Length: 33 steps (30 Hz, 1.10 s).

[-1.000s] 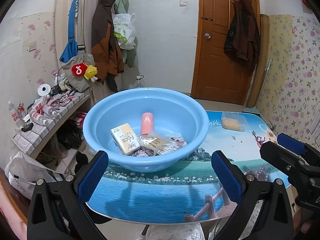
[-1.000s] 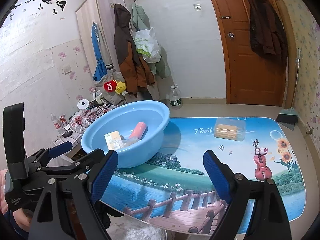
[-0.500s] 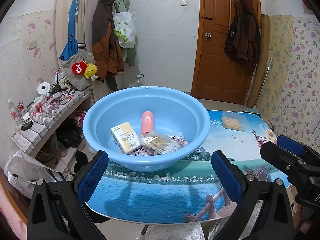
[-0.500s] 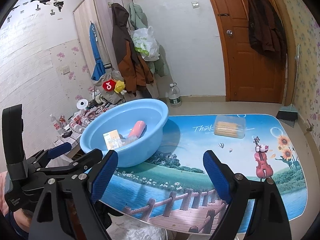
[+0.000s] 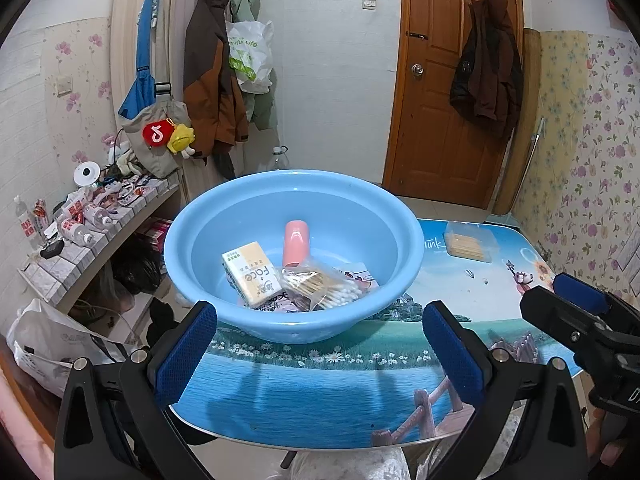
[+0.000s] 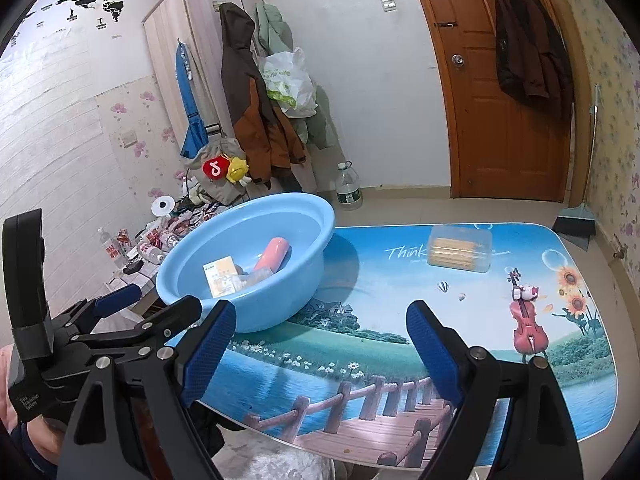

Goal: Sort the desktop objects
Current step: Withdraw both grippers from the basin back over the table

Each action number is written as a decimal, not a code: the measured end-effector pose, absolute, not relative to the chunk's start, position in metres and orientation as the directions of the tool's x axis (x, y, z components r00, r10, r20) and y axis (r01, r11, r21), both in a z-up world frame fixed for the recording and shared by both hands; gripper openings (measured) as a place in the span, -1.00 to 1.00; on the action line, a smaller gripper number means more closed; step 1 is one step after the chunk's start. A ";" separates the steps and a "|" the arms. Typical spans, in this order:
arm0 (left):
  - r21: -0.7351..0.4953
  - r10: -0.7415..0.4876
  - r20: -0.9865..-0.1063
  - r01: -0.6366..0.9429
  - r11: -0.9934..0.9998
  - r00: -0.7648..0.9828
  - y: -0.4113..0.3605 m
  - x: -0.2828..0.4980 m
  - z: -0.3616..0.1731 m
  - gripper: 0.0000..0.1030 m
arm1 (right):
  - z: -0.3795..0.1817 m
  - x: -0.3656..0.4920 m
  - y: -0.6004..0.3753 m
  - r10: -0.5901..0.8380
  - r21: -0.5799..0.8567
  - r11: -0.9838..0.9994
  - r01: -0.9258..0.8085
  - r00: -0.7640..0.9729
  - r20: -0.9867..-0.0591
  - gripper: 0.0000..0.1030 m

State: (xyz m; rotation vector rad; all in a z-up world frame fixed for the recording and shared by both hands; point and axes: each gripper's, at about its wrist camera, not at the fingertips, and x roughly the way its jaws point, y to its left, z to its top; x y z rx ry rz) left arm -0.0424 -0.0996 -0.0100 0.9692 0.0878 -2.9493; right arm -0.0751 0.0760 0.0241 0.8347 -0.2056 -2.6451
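A light blue basin (image 5: 384,220) stands on the left part of the picture-printed table (image 5: 320,392). In it lie a yellow-white tissue pack (image 5: 250,274), a pink tube (image 5: 296,242) and a bag of cotton swabs (image 5: 324,286). The basin also shows in the right wrist view (image 6: 304,240). A clear box of wooden sticks (image 6: 459,253) sits at the table's far side, also in the left wrist view (image 5: 469,241). My left gripper (image 5: 320,356) is open and empty in front of the basin. My right gripper (image 6: 318,354) is open and empty over the table's near edge.
A tiled shelf (image 5: 84,236) crowded with small bottles runs along the left wall. Coats and bags (image 5: 212,72) hang behind the basin. A wooden door (image 5: 452,80) is at the back right. A water bottle (image 6: 349,188) stands on the floor.
Both grippers stay open and almost still. The view has drifted only slightly; the objects in the basin and the stick box have not moved.
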 end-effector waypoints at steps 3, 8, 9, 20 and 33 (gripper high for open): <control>-0.040 -0.016 -0.593 0.049 -0.998 -0.805 -0.099 -0.043 -0.011 1.00 | 0.024 -0.076 0.076 -0.381 0.245 -0.924 0.294 -0.760 -0.526 0.72; -0.031 -0.015 -0.590 0.041 -0.999 -0.807 -0.094 -0.044 -0.009 1.00 | 0.025 -0.076 0.077 -0.380 0.244 -0.925 0.293 -0.763 -0.524 0.72; -0.029 -0.015 -0.589 0.039 -0.999 -0.808 -0.092 -0.044 -0.009 1.00 | 0.025 -0.076 0.077 -0.378 0.243 -0.925 0.292 -0.764 -0.523 0.72; -0.008 -0.010 -0.598 0.018 -1.000 -0.802 -0.077 -0.049 -0.010 1.00 | 0.019 -0.079 0.092 -0.364 0.263 -0.929 0.259 -0.765 -0.532 0.72; 0.003 0.022 -0.587 -0.030 -1.000 -0.810 -0.041 -0.057 -0.011 1.00 | 0.007 -0.082 0.122 -0.319 0.264 -0.943 0.204 -0.780 -0.538 0.72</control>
